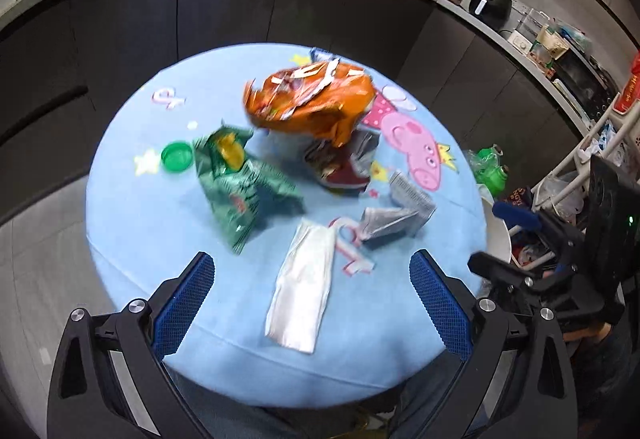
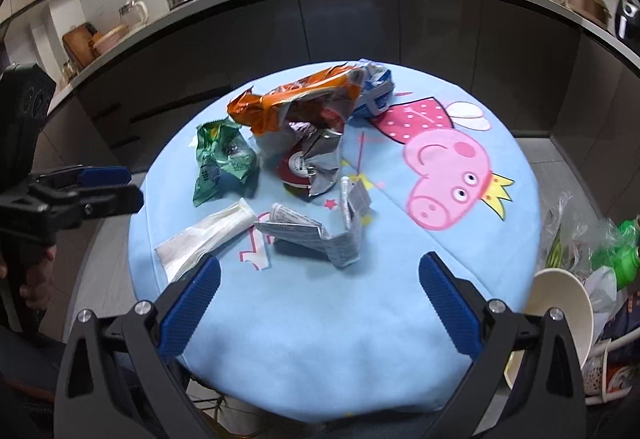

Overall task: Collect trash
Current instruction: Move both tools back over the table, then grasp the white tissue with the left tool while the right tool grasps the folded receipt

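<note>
- Left gripper (image 1: pixel 312 303): jaws spread wide, holding nothing, hovering over the near edge of the round table (image 1: pixel 132 239). Right gripper (image 2: pixel 320 303): likewise wide open and empty, above the near edge.
- Trash lies mid-table: white wrapper (image 1: pixel 300 291) nearest, between the left gripper's fingers in its view; folded printed carton (image 2: pixel 316 235) just right of it; green bag (image 1: pixel 240 191) at left with a green lid (image 1: pixel 175 156) beside it; orange bag (image 1: pixel 312 99) at the far side, resting over a red-and-silver packet (image 2: pixel 312 167).
- Risk: the white wrapper lies flat on the cloth; a shallow pinch would likely slide over it or catch the blue cloth and drag everything.
- Risk: the orange bag is puffy and overlaps the red-and-silver packet; lifting one may tug or flick the other off the table.
- Risk: the green lid looks free to roll; a nudge from the green bag could send it over the left edge.
- Risk: the bin with paper cup (image 2: pixel 560 303) and plastic sits low at the right; light wrappers may miss it on release.
- Left view is motion-blurred, so fine contacts are uncertain.
</note>
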`<control>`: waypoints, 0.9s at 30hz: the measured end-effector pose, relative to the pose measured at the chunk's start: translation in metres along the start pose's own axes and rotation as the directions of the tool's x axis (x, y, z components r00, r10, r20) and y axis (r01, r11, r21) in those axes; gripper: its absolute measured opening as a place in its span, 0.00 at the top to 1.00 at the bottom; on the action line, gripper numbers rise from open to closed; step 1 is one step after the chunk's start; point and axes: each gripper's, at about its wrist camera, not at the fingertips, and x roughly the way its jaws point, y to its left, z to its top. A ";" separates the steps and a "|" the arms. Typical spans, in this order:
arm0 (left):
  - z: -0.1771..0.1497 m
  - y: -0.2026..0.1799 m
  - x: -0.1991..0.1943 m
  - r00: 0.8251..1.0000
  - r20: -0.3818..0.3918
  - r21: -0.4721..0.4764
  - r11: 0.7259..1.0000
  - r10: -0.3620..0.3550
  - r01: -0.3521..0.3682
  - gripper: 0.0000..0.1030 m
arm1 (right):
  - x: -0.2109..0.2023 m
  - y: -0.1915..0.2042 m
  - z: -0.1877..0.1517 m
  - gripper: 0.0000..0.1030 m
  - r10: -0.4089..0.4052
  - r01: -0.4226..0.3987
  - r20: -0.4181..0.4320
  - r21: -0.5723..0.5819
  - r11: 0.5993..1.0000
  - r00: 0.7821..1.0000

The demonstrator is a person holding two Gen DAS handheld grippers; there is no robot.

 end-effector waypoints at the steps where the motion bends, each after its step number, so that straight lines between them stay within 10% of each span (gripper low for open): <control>1: -0.003 0.004 0.002 1.000 -0.010 -0.002 1.000 -0.004 0.004 0.09 | 0.007 0.001 0.002 0.03 -0.003 0.003 -0.017 -0.009 1.000 1.000; 11: -0.022 0.006 0.021 0.996 -0.073 0.016 0.998 -0.051 0.053 0.18 | 0.059 0.013 0.013 0.15 -0.011 0.000 -0.117 -0.094 0.996 0.993; 17: -0.027 0.007 0.033 0.991 -0.105 0.007 0.997 -0.081 0.082 0.29 | 0.079 0.012 0.016 0.35 -0.018 0.003 -0.143 -0.105 0.994 0.990; 21: -0.026 0.006 0.038 0.988 -0.117 -0.005 0.995 -0.099 0.099 0.35 | 0.076 0.007 0.015 0.80 0.004 -0.014 -0.140 -0.074 0.997 0.990; 27: -0.024 0.006 0.057 0.985 -0.148 -0.003 0.996 -0.088 0.088 0.39 | 0.059 0.007 0.006 0.82 0.035 -0.040 -0.115 -0.045 0.998 0.993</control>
